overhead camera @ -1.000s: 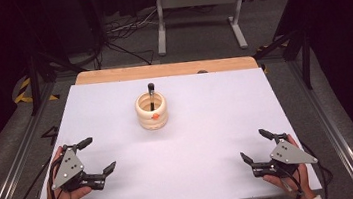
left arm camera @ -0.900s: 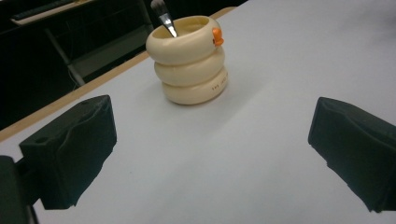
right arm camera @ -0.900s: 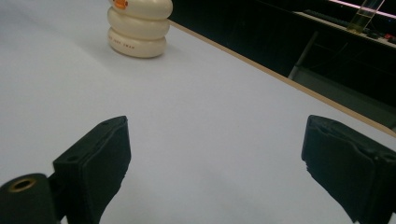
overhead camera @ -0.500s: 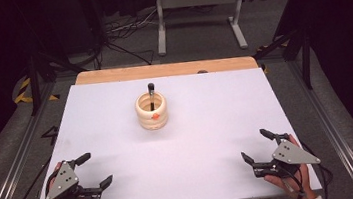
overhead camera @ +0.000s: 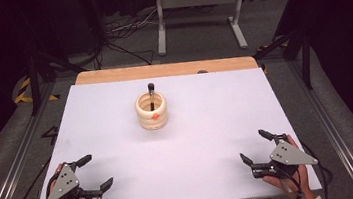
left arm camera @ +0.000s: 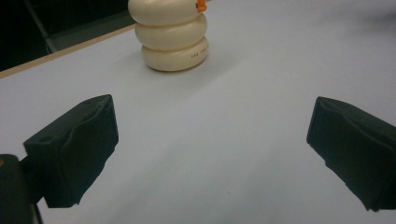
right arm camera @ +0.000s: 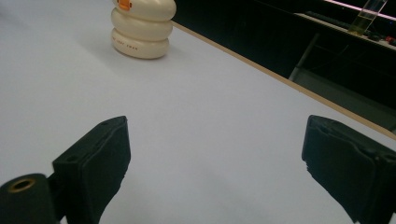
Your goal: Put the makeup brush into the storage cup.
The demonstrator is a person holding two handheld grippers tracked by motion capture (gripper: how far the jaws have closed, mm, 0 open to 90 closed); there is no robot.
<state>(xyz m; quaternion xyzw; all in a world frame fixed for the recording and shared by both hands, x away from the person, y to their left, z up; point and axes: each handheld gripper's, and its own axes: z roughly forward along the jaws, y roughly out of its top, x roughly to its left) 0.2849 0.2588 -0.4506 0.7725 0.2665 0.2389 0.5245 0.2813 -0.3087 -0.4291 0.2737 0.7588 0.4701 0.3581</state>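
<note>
A cream holder made of three stacked rings [overhead camera: 151, 110] stands in the middle of the white table [overhead camera: 206, 111], a little toward the far side. A small orange tag [overhead camera: 155, 116] sits on its front, and a black-tipped stick [overhead camera: 151, 93] stands up inside it. The stack also appears far ahead in the left gripper view [left arm camera: 171, 35] and the right gripper view [right arm camera: 141, 28]. My left gripper [overhead camera: 95, 171] rests open at the near left corner with nothing between its jaws. At the near right corner my right gripper [overhead camera: 254, 146] is open and empty too.
A wooden strip [overhead camera: 161, 71] runs along the table's far edge. Beyond it are a grey metal stand [overhead camera: 196, 6] and cables on the floor [overhead camera: 121, 33]. Metal rails [overhead camera: 17, 153] flank the table on both sides.
The left gripper has drawn back toward the near left corner of the table. The right gripper has barely shifted. Both stayed open.
</note>
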